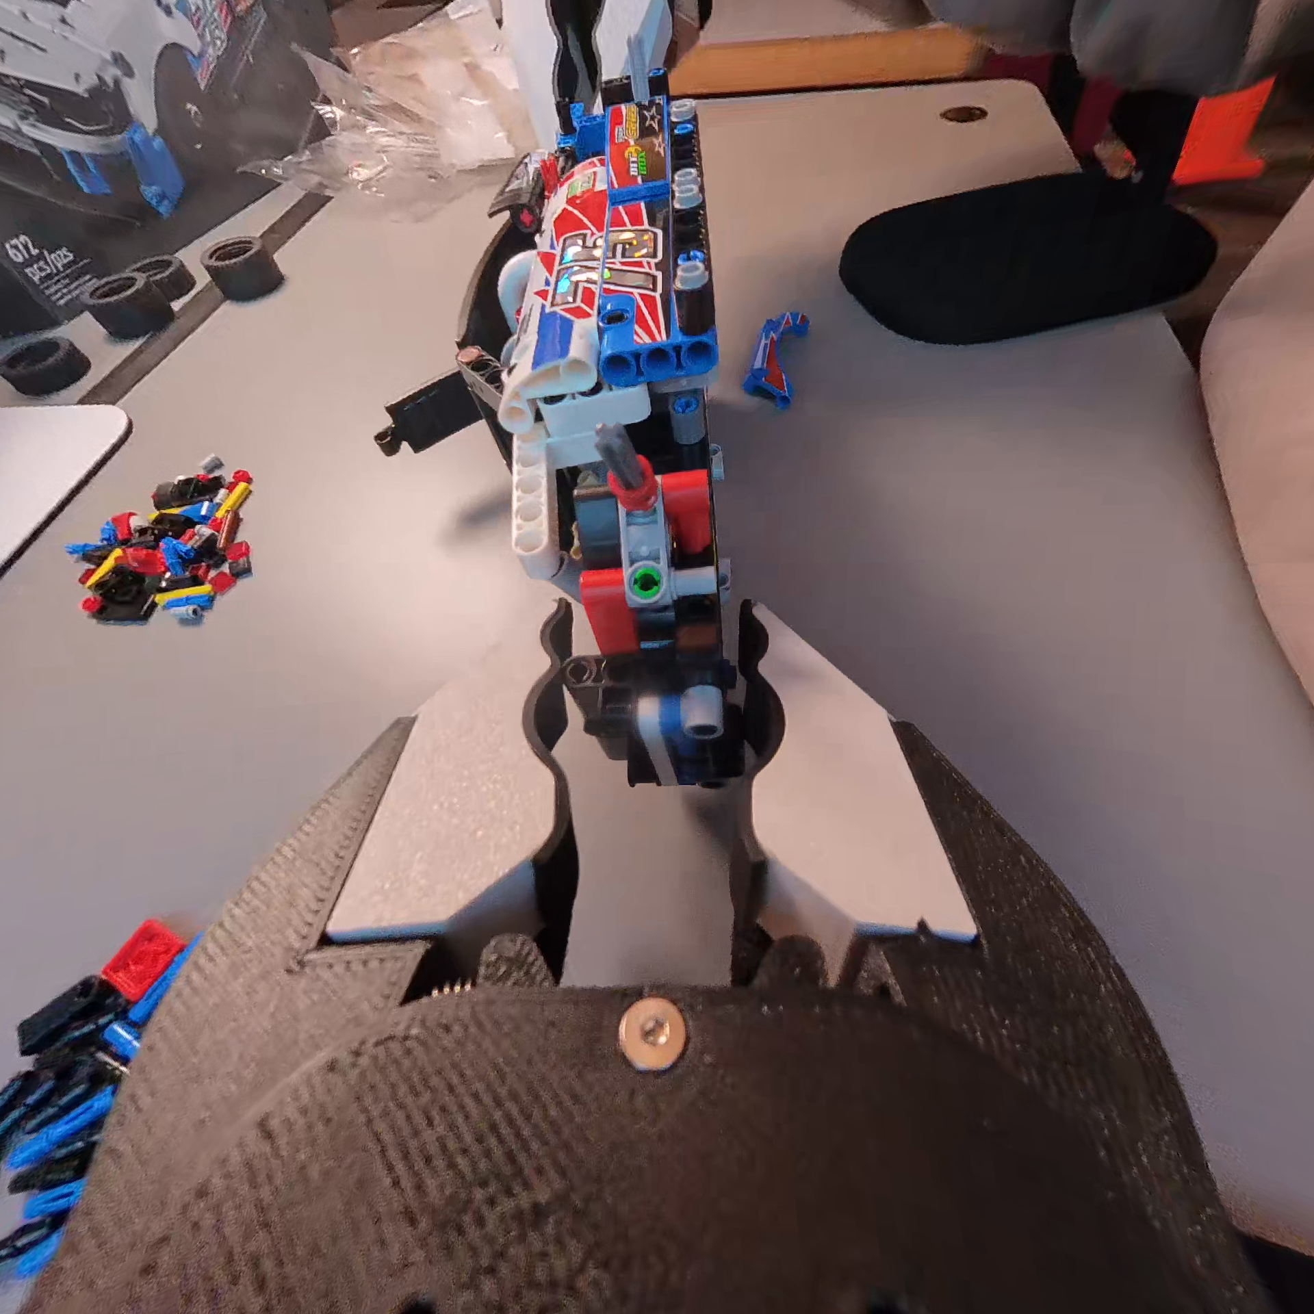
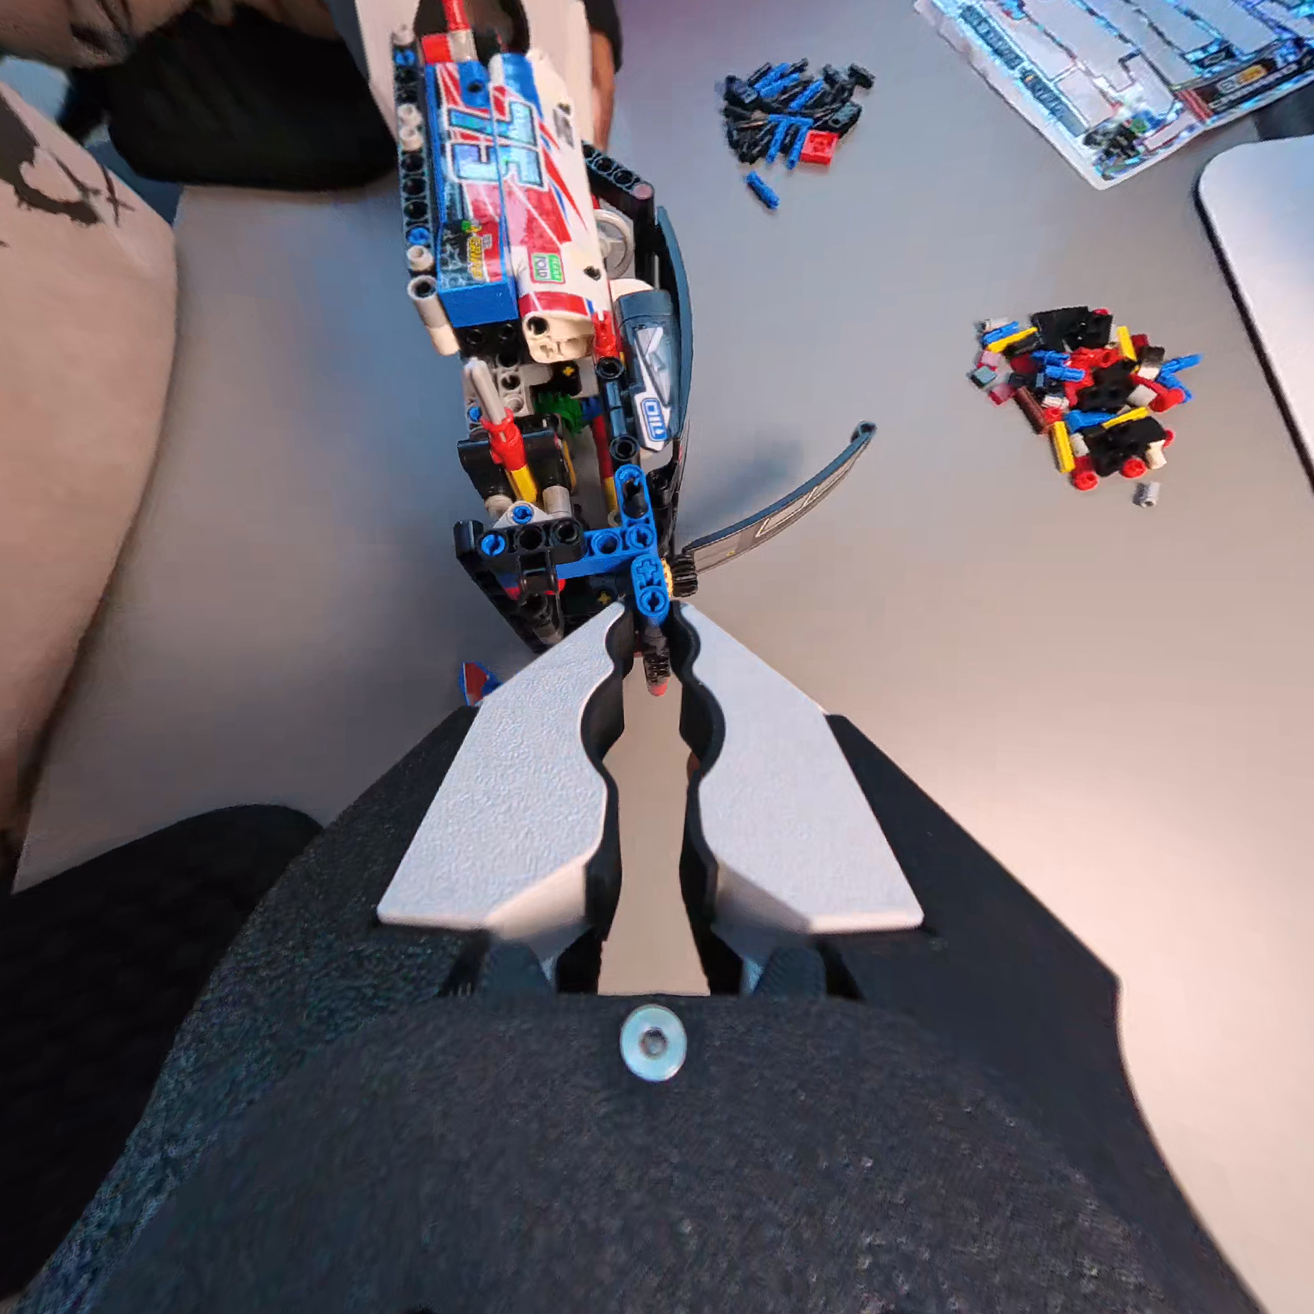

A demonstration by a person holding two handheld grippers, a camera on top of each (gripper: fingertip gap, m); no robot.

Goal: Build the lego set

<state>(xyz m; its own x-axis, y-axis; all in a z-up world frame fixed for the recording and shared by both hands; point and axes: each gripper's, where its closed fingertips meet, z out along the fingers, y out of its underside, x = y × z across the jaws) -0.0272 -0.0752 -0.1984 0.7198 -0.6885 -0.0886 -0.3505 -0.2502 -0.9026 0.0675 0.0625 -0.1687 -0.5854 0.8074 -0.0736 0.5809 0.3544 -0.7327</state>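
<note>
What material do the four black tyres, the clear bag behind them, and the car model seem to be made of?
Black tyres: probably rubber, matte with ribbed tread. Clear bag: thin plastic film, crinkled and glossy. Car model: hard moulded plastic, smooth and shiny, with some reflective stickers.

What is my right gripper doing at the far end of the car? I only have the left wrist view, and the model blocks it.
Observer: The right gripper is closed on a thin black-and-red pin that sticks out of the lego car model, just below a blue cross-shaped beam.
Operator: And where is the instruction booklet? I can't find it.
Observer: The instruction booklet lies open at the far corner of the table, past the pile of black and blue pins.
</note>
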